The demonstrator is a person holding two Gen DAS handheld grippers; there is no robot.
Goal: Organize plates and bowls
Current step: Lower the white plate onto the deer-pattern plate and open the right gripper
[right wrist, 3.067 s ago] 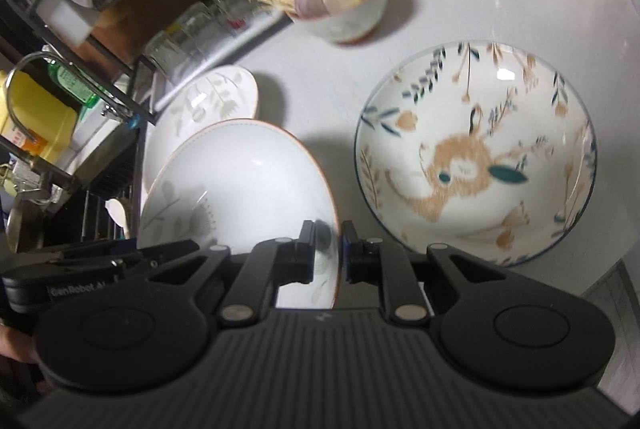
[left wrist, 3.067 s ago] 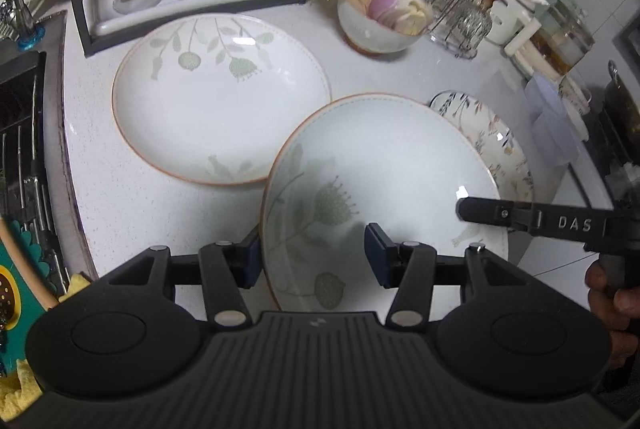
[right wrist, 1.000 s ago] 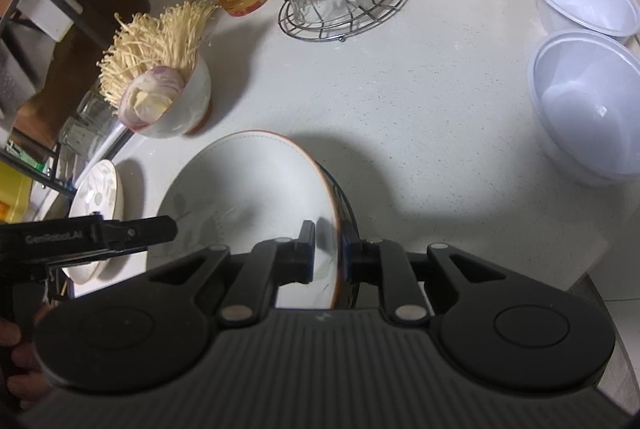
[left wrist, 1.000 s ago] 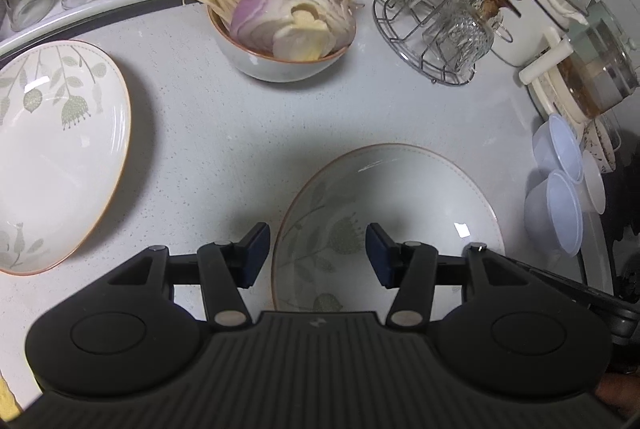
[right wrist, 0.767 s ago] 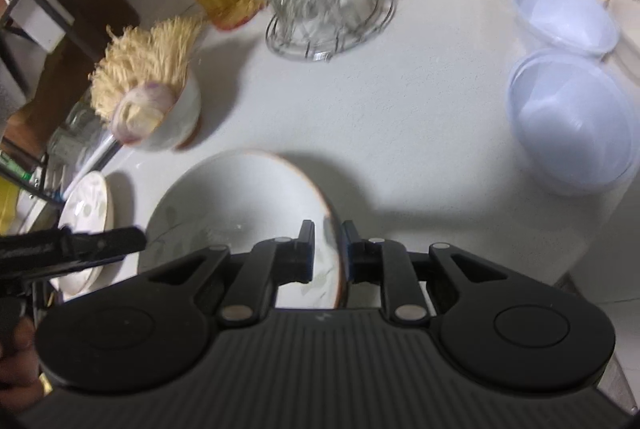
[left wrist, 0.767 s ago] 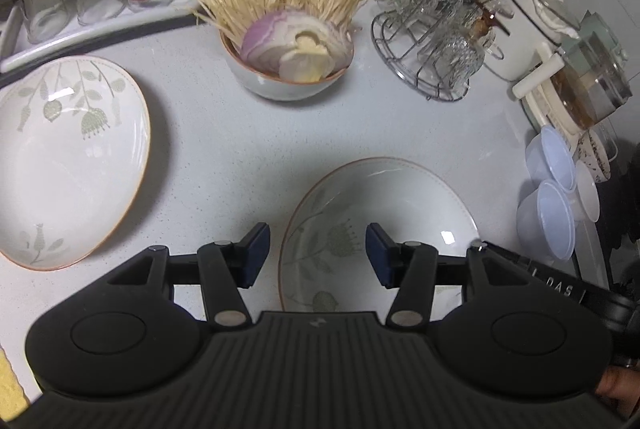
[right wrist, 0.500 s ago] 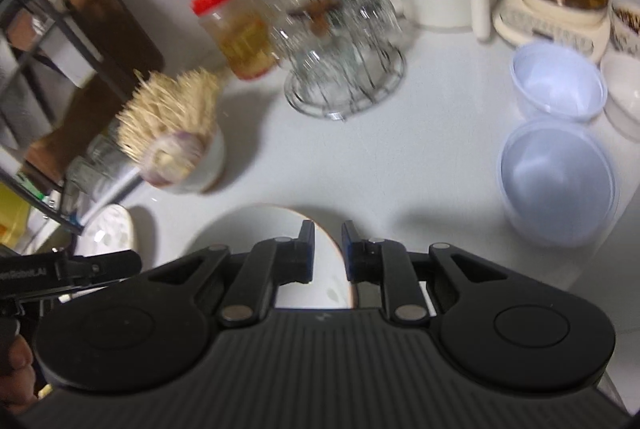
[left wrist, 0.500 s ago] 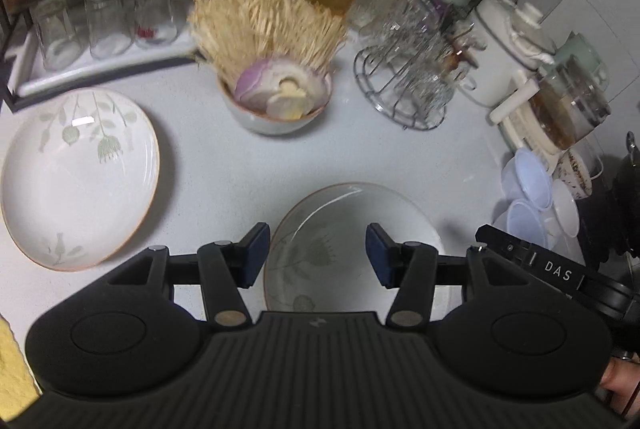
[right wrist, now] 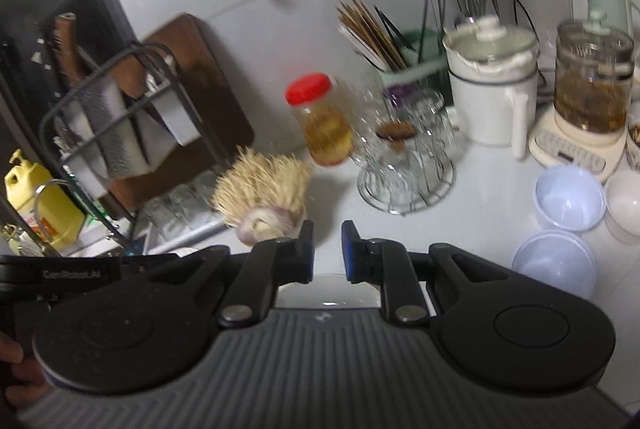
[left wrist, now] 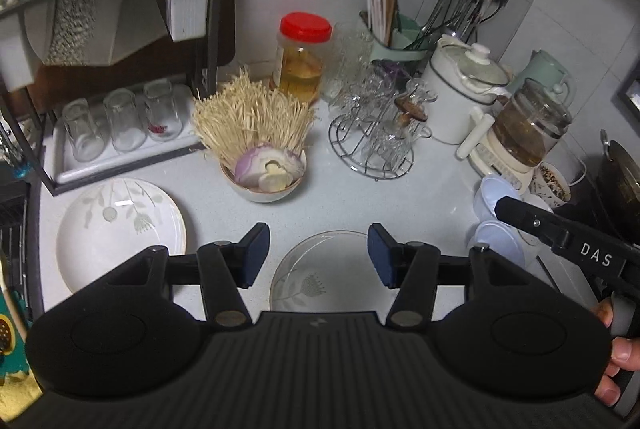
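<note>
Setting: kitchen counter [left wrist: 432,205], pale and speckled, crowded along the wall with a glass rack, a red-capped jar [left wrist: 302,57] and kettles.
Left gripper [left wrist: 318,255]: raised above the counter, fingers wide apart, holding nothing.
Right gripper [right wrist: 327,252]: fingers a narrow gap apart with nothing between them; its view is motion-blurred.
Floral plate [left wrist: 324,275]: lies flat on the counter directly below and between the left gripper's fingers; whether another dish sits beneath it cannot be told.
Second plate [left wrist: 120,229]: flat on the counter to the left of the left gripper, well apart from the first, just in front of the tumbler tray.
Plastic bowls [right wrist: 568,197]: to the right of the right gripper, near the kettle base; two sit just beside each other.
Mushroom bowl [left wrist: 264,177]: ahead of the left gripper, filled with food.
Step in hand: judged to be between placements, both grippers free.
Next move: likely descend on the rim of the second plate, grip its edge and carry it onto the floral plate.
</note>
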